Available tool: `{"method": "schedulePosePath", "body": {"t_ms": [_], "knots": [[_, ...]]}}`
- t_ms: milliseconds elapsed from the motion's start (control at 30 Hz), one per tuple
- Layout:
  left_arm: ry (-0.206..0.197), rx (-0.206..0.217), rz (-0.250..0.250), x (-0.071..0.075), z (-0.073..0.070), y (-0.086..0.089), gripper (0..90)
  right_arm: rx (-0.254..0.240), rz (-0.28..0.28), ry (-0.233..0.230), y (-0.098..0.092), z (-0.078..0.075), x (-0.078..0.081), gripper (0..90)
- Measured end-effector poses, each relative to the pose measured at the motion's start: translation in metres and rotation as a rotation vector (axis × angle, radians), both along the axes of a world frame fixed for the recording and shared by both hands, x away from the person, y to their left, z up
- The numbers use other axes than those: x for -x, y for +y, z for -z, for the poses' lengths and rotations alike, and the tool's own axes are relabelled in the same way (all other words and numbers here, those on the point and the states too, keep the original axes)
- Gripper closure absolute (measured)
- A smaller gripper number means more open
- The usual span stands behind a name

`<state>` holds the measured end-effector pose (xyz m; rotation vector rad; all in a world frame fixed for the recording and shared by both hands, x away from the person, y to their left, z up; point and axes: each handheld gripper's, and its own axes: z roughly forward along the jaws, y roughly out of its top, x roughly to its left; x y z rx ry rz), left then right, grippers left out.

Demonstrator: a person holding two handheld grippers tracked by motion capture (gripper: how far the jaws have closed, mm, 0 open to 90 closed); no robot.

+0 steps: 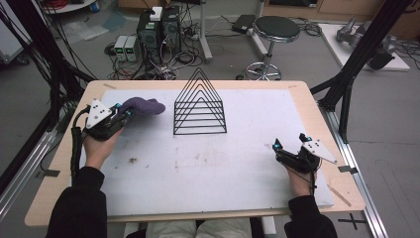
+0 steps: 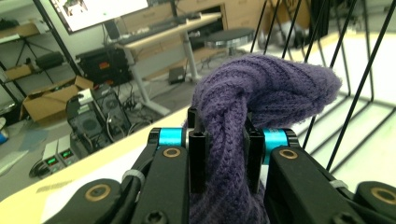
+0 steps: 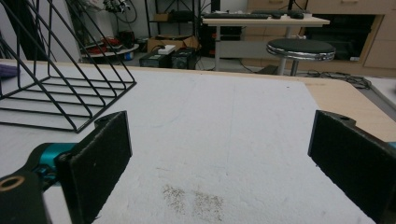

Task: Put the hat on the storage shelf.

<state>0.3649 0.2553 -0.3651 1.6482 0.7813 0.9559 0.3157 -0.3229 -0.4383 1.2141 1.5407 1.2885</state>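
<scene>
A purple knitted cloth (image 1: 143, 105) is bunched between the jaws of my left gripper (image 1: 125, 112), held above the left part of the white mat. In the left gripper view the two black pads pinch the purple knitted cloth (image 2: 266, 84), which bulges past them toward the wire rack. The black triangular wire rack (image 1: 199, 104) stands at the mat's centre back, just right of the cloth. My right gripper (image 1: 289, 141) rests low at the mat's right side, jaws wide apart. In the right gripper view its fingertips (image 3: 100, 161) have nothing between them.
The white mat (image 1: 208, 163) covers most of the wooden table (image 1: 317, 114). A black stool (image 1: 276, 29), computer boxes (image 1: 158, 29) and cables stand on the floor behind. Black frame posts rise at both table sides. The wire rack (image 3: 60, 88) is left of the right gripper.
</scene>
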Motion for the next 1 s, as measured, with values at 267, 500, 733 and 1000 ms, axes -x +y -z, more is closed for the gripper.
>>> {"method": "schedulePosePath", "body": {"t_ms": [267, 500, 733, 1000], "knots": [[-0.115, 0.062, -0.07, 0.012, -0.017, -0.013, 77.7, -0.013, 0.001, 0.003, 0.0, 0.0, 0.001, 5.1], [-0.182, 0.041, -0.07, 0.022, -0.03, -0.02, 78.7, -0.009, -0.002, -0.003, -0.001, 0.0, 0.001, 5.1], [-0.247, 0.066, -0.04, 0.035, -0.046, -0.028, 80.2, -0.009, -0.002, -0.002, -0.001, 0.0, 0.001, 5.1], [-0.329, 0.116, 0.032, 0.054, -0.073, -0.044, 80.2, -0.015, -0.002, -0.004, -0.001, -0.001, 0.002, 5.1]]}}
